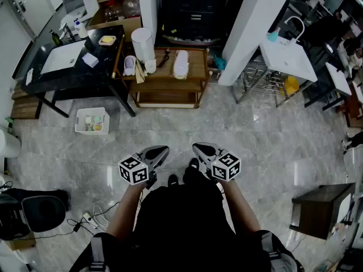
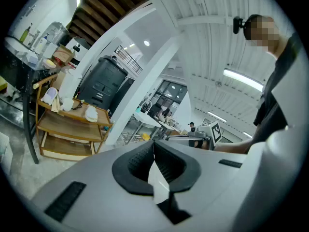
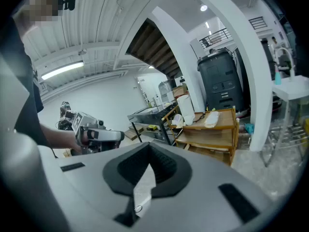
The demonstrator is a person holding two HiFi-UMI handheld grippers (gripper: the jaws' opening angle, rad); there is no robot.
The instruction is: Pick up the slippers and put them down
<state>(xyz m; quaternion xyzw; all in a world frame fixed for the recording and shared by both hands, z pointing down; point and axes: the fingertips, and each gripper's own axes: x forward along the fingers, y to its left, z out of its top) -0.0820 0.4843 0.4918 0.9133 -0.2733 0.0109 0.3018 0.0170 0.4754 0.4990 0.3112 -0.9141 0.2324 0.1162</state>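
Left gripper (image 1: pixel 160 151), right gripper (image 1: pixel 199 148): jaws fully closed, empty; white slipper (image 1: pixel 181 63) on wooden shelf (image 1: pixel 196 71), well apart

Two slippers lie on the top board of a wooden shelf unit (image 1: pixel 195 67), well apart from each other. In the head view the white slipper (image 1: pixel 181 64) sits at 12 o'clock from the picture's middle. It lies flat, with its length running from 12 to 6 o'clock. The second slipper (image 1: pixel 130 66) is pale with a faint lavender tinge. It lies at 9 o'clock from the white one, near the board's left end, and is turned the same way. In the right gripper view this second slipper (image 3: pixel 178 121) looks propped up rather than flat, though its exact tilt cannot be made out. Both slippers are untouched.
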